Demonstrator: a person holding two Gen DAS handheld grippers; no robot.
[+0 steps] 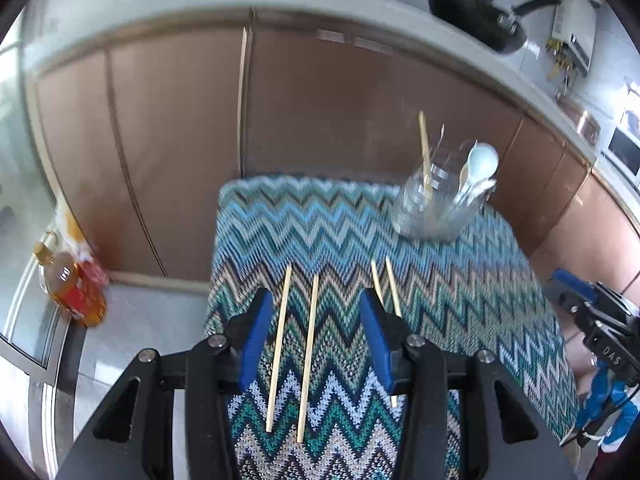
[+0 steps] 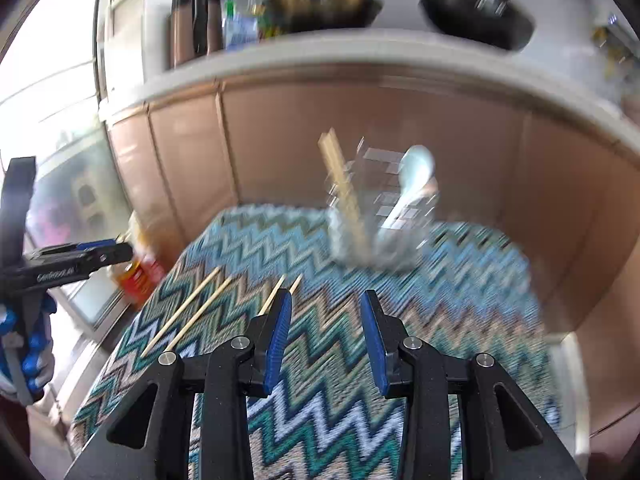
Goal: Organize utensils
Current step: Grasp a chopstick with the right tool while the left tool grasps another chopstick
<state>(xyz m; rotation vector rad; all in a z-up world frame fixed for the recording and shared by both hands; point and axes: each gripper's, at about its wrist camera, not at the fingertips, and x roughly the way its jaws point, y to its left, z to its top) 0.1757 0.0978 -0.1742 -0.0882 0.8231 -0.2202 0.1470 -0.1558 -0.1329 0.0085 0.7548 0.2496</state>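
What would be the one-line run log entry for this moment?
left claw: open, above chopsticks | right claw: open, empty | jar: spoon inside

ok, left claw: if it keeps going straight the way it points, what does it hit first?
Probably the two chopsticks lying between its open fingers on the zigzag cloth, since the left claw angles down at them. The glass jar sits farther off to the right, out of line.
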